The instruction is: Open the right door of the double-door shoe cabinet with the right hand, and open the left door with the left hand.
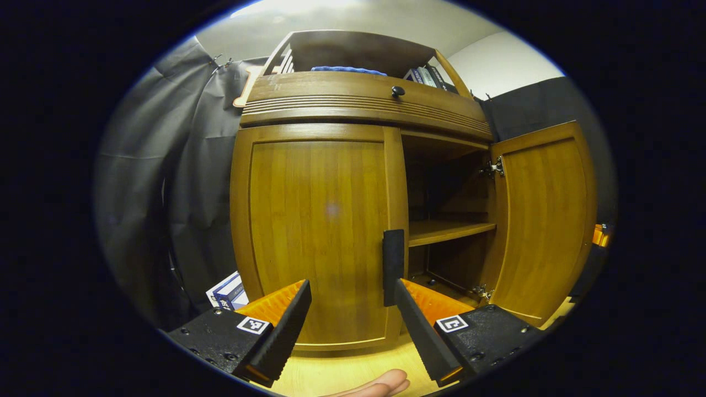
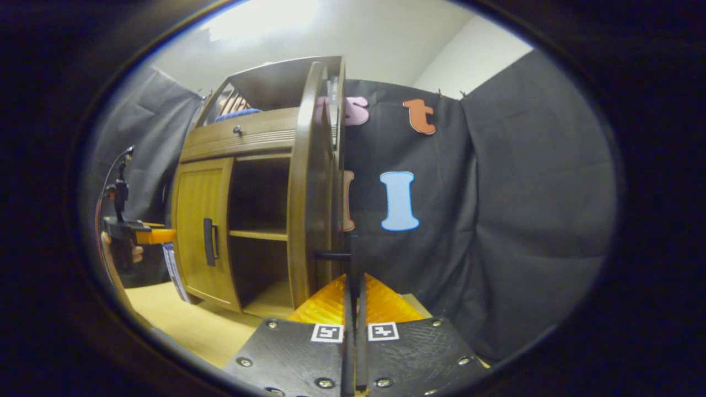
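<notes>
**A:** Where does the rounded brown wooden double-door shoe cabinet [image 1: 364, 110] stand?

**B:** On the pale wooden floor [image 1: 342, 369], dead ahead in the left gripper view. Its right door [image 1: 546, 220] hangs wide open at about three o'clock, baring a wooden shelf [image 1: 449, 230] inside. The left door [image 1: 317, 237] lies flush and closed, not yet opened.

**A:** And the claws?

**B:** The left claw [image 1: 353, 300] is spread wide, orange-backed fingers either side of the lower door. The flat black upright handle [image 1: 392, 267] sits at one o'clock from its midpoint, just above the right finger; I cannot tell whether they touch. The right claw [image 2: 353, 286] has its fingers pressed together, with the right door's small black handle [image 2: 332, 256] just above the tips at twelve o'clock. Whether it pinches anything I cannot say.

**A:** How will the left door handle?

**B:** I'd judge it stiff, solid panelled wood, moderately heavy, swinging on hinges along its outer edge at nine o'clock. The varnished face looks slick, so the handle is the only sensible hold: rigid, narrow, standing proud of the wood.

**A:** Grip it how?

**B:** Fingers either side of the bar, mid-height, then draw along the door's arc. A straight pull could slip off.
</notes>
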A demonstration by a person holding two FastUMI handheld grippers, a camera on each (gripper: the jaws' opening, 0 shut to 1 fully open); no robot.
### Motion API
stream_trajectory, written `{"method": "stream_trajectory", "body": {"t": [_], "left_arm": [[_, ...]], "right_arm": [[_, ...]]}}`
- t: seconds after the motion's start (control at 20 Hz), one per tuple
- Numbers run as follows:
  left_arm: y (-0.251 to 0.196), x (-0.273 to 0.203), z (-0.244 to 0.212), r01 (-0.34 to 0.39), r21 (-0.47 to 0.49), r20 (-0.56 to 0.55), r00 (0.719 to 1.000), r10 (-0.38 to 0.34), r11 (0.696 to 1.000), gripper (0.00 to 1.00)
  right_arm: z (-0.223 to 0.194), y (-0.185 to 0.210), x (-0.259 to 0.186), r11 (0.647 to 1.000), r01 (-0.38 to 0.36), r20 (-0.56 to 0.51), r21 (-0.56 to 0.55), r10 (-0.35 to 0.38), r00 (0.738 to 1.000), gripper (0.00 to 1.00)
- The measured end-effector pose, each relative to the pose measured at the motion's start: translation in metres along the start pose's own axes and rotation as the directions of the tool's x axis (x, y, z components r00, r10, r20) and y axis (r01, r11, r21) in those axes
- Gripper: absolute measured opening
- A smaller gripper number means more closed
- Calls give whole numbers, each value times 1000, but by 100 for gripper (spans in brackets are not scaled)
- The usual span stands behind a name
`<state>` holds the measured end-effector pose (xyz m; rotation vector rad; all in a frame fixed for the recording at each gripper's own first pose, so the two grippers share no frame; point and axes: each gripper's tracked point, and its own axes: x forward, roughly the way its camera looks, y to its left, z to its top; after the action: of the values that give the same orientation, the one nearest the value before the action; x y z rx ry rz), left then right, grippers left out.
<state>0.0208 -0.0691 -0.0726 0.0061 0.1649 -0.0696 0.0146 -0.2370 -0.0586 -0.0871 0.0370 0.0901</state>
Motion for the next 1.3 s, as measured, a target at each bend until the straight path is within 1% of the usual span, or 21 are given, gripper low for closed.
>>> {"method": "stream_trajectory", "body": {"t": [0.05, 0.1, 0.2, 0.3, 0.4, 0.5, 0.6, 0.7, 0.75, 0.8, 0.9, 1.0, 1.05, 1.1, 1.15, 1.2, 1.25, 1.3], "left_arm": [[-2, 0, -2, 1, -3, -3, 1000, -1, 1000, 94], [-6, 1, -5, 10, -2, -12, 1000, -10, 1000, 93], [-15, 6, -11, 30, 5, -24, 999, -30, 1000, 93], [-16, 12, -18, 1, -2, -36, 999, -1, 1000, 94], [-26, 24, -17, 2, -28, -32, 999, -3, 1000, 93], [-35, 40, -12, -2, -41, -19, 1000, 2, 999, 93], [-46, 58, -10, 12, -27, -15, 1000, -12, 1000, 93], [-58, 75, -14, 36, -24, -31, 999, -37, 999, 94], [-61, 84, -15, 31, -24, -32, 999, -32, 999, 94], [-61, 93, -14, 22, -17, -24, 999, -22, 1000, 94], [-58, 107, -17, 2, 7, -28, 1000, -2, 1000, 94], [-47, 115, -12, -52, 14, 10, 999, 52, 999, 94], [-45, 118, -8, -64, 18, 39, 997, 64, 998, 92], [-52, 126, -11, -11, 1, 21, 1000, 11, 1000, 80], [-58, 127, -16, 18, -8, -9, 1000, -18, 1000, 68], [-57, 119, -15, 16, 9, -27, 1000, -16, 1000, 57], [-56, 128, -18, 26, 25, -34, 999, -25, 999, 45], [-56, 124, -19, 34, 31, -52, 998, -33, 999, 34]], "right_arm": [[5, -4, -9, 1000, 12, 8, 14, -12, 1000, 10], [10, -10, -19, 998, 30, 15, 50, -31, 999, 18], [15, -18, -32, 990, 38, 8, 134, -40, 999, 34], [12, -26, -54, 986, 64, 0, 152, -64, 998, 67], [15, -27, -72, 987, 86, 13, 133, -88, 996, 100], [22, -17, -86, 990, 78, 32, 116, -83, 996, 100], [22, -2, -97, 993, 60, 25, 104, -63, 998, 100], [25, 0, -107, 993, 82, 19, 86, -83, 996, 100], [27, 4, -110, 994, 85, 24, 74, -87, 996, 97], [34, 9, -113, 994, 83, 30, 68, -86, 996, 100], [40, 18, -120, 994, 75, 26, 74, -77, 997, 100], [42, 23, -126, 994, 81, 10, 78, -82, 997, 100], [43, 28, -128, 995, 70, 6, 69, -70, 998, 100], [45, 35, -131, 996, 56, 6, 67, -56, 998, 100], [49, 42, -133, 996, 39, 10, 75, -40, 999, 100], [54, 50, -135, 996, 21, 15, 87, -23, 1000, 99], [59, 56, -137, 995, 10, 24, 99, -12, 1000, 97], [65, 58, -139, 994, 7, 32, 108, -11, 999, 100]]}}
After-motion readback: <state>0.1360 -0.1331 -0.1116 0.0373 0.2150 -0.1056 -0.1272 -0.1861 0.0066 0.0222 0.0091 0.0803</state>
